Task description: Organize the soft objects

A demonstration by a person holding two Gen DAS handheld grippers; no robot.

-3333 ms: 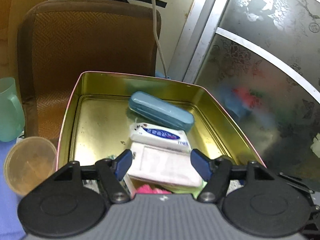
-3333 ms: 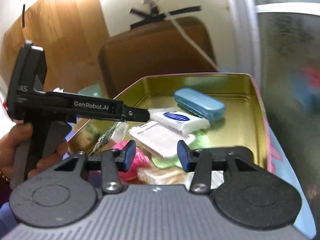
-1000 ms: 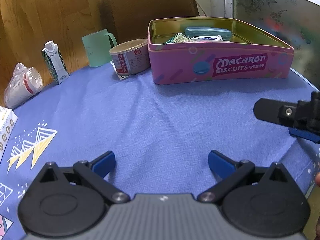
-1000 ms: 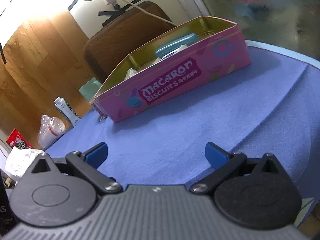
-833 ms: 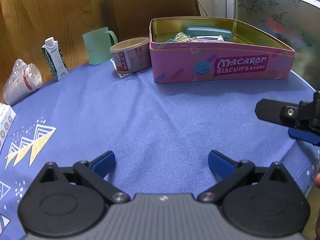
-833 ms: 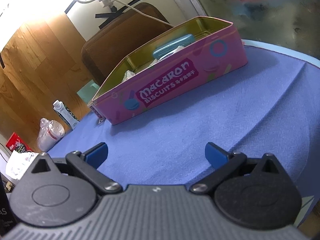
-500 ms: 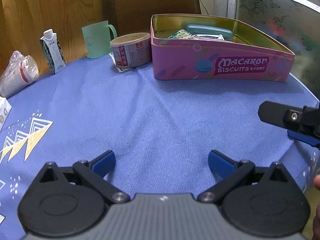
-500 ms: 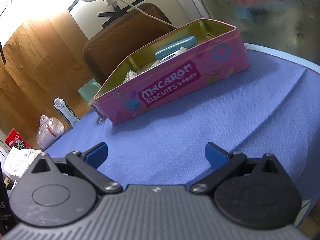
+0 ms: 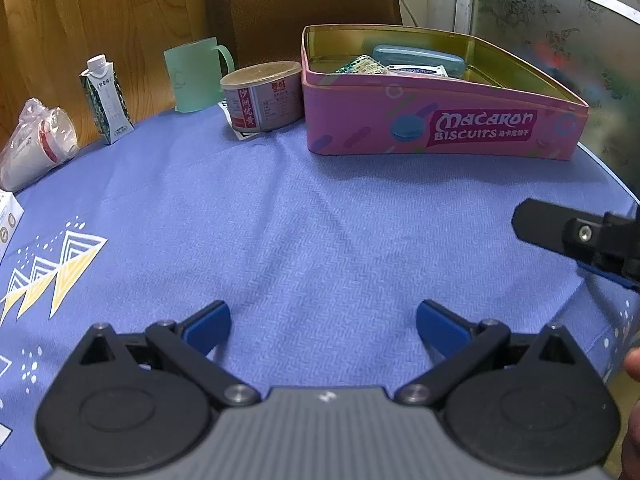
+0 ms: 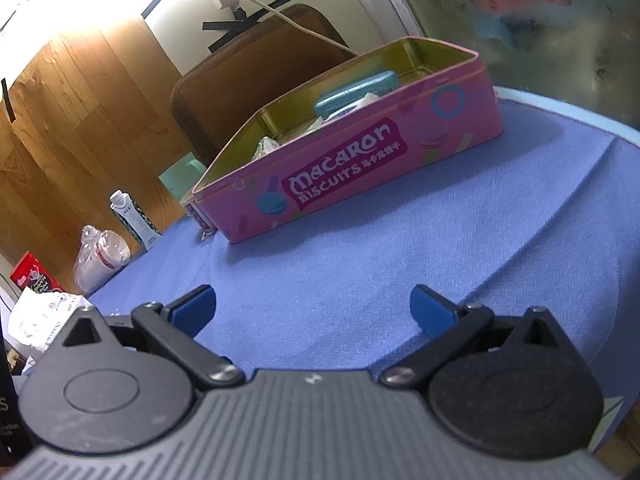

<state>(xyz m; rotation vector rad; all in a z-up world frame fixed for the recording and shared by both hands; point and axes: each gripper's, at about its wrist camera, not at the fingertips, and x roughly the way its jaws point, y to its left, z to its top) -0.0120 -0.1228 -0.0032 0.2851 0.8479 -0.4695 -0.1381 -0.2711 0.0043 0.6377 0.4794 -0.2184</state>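
Note:
A pink "Macaron Biscuits" tin (image 9: 440, 128) stands open at the far side of the blue tablecloth; it also shows in the right wrist view (image 10: 360, 168). Inside lie a teal case (image 9: 418, 58), a white packet (image 9: 416, 70) and other soft items, mostly hidden by the tin wall. My left gripper (image 9: 322, 320) is open and empty, low over the cloth, well short of the tin. My right gripper (image 10: 314, 312) is open and empty near the table's front edge; one of its fingers (image 9: 560, 232) shows at the right of the left wrist view.
Left of the tin stand a round can (image 9: 262, 96), a green mug (image 9: 196, 74), a small milk carton (image 9: 106, 100) and bagged cups (image 9: 36, 144). A brown chair (image 9: 304, 4) is behind the table. The table edge (image 10: 568, 108) curves along the right.
Both grippers have pulled back from inside the tin to the front of the table and opened wide. In the last second the views shift only slightly.

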